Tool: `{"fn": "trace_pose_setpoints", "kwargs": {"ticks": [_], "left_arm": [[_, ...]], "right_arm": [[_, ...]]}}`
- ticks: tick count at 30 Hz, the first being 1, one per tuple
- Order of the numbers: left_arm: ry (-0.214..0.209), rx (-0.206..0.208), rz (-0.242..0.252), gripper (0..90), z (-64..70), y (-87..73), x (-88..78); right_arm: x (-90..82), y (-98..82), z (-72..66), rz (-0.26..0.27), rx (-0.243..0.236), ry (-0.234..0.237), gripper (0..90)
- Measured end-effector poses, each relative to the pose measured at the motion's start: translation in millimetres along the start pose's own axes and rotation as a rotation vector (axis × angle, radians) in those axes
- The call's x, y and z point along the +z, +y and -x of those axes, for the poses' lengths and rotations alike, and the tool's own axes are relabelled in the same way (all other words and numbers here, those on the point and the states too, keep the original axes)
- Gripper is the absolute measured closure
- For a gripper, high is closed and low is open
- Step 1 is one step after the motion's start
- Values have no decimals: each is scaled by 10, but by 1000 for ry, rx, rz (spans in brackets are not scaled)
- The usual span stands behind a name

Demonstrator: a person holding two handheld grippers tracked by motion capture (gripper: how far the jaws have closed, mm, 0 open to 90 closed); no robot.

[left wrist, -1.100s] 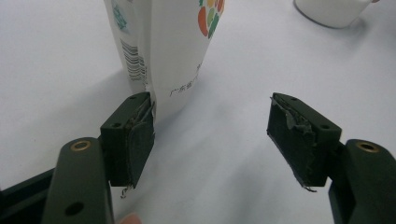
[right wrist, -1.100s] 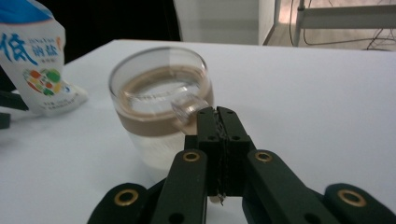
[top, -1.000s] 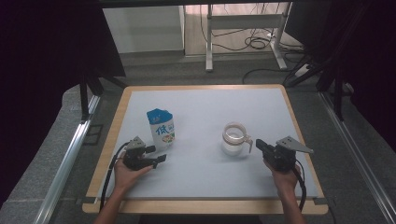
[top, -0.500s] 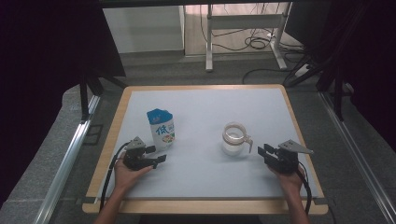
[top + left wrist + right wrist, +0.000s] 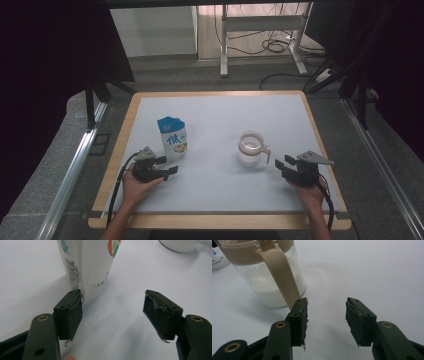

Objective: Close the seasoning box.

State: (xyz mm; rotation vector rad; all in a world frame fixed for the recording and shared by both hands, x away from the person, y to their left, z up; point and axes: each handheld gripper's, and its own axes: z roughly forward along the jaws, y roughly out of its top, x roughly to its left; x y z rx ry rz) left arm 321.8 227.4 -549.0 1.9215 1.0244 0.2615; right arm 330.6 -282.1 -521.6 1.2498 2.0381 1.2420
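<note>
A white milk carton (image 5: pixel 172 138) with a blue top stands upright left of the table's middle; in the left gripper view its base (image 5: pixel 85 267) rises just beyond the left jaw. My left gripper (image 5: pixel 169 169) lies low on the table just in front of the carton, open and holding nothing (image 5: pixel 112 312). A clear glass jug (image 5: pixel 251 148) with a tan rim and handle holds white liquid (image 5: pixel 265 277). My right gripper (image 5: pixel 281 166) sits to the jug's right, open and holding nothing (image 5: pixel 327 320), its left jaw close to the handle (image 5: pixel 279 272).
The white table top (image 5: pixel 220 115) has a wooden border (image 5: pixel 320 140). Metal rails (image 5: pixel 75 165) run along both sides of the table. A desk frame and cables (image 5: pixel 265 40) stand on the floor beyond the far edge.
The right gripper has drifted slightly back toward the near edge and lower. The left gripper, carton and jug have stayed put.
</note>
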Motion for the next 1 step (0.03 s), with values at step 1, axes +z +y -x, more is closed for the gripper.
{"fn": "trace_pose_setpoints", "kwargs": {"ticks": [1], "left_arm": [[0,0,0,315,-2,2,1]], "right_arm": [[1,-1,2,0,0,0,523]]}}
